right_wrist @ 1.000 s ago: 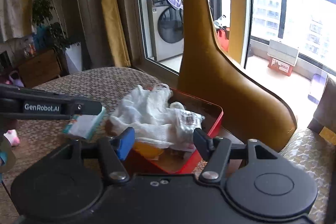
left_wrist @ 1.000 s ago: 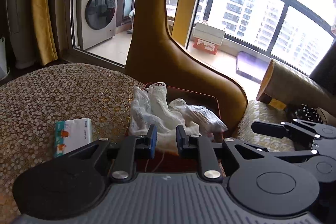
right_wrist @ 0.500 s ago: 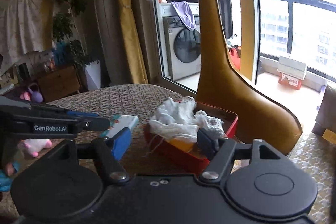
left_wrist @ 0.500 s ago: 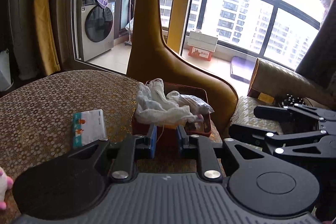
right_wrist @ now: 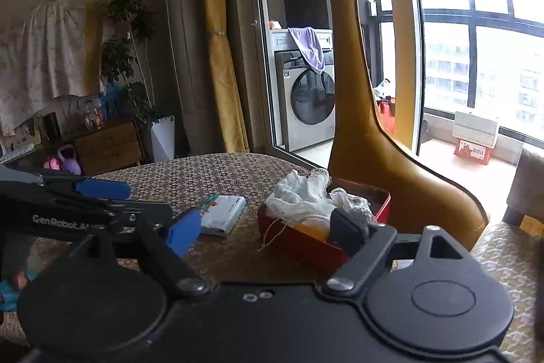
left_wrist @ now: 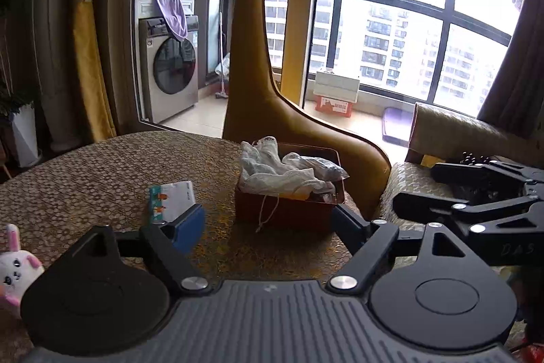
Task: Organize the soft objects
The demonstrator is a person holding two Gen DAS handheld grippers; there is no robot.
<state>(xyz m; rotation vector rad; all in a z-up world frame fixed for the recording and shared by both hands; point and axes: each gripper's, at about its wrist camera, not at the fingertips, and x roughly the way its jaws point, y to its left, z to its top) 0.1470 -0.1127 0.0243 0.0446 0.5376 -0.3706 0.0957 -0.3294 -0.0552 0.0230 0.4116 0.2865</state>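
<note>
A red box (left_wrist: pixel 289 210) stands on the patterned table (left_wrist: pixel 85 179), filled with white mesh cloths (left_wrist: pixel 272 169) heaped above its rim, a drawstring hanging over the front wall. The box also shows in the right wrist view (right_wrist: pixel 299 244) with the cloths (right_wrist: pixel 306 199). My left gripper (left_wrist: pixel 268 227) is open and empty, held back from the box. My right gripper (right_wrist: pixel 268 227) is open and empty, also short of the box. A pink and white plush rabbit (left_wrist: pixel 13 267) lies at the table's left edge.
A tissue pack (left_wrist: pixel 171 201) lies left of the box, also in the right wrist view (right_wrist: pixel 222 213). A tall yellow giraffe stool (left_wrist: pixel 258 73) stands behind the table. A cushioned seat (left_wrist: pixel 442 131) is at right. The right gripper (left_wrist: pixel 482 206) shows at the right in the left wrist view.
Both grippers have pulled back from the red box and risen. The left gripper's jaws went from nearly shut to wide open. The cloths stay in the box.
</note>
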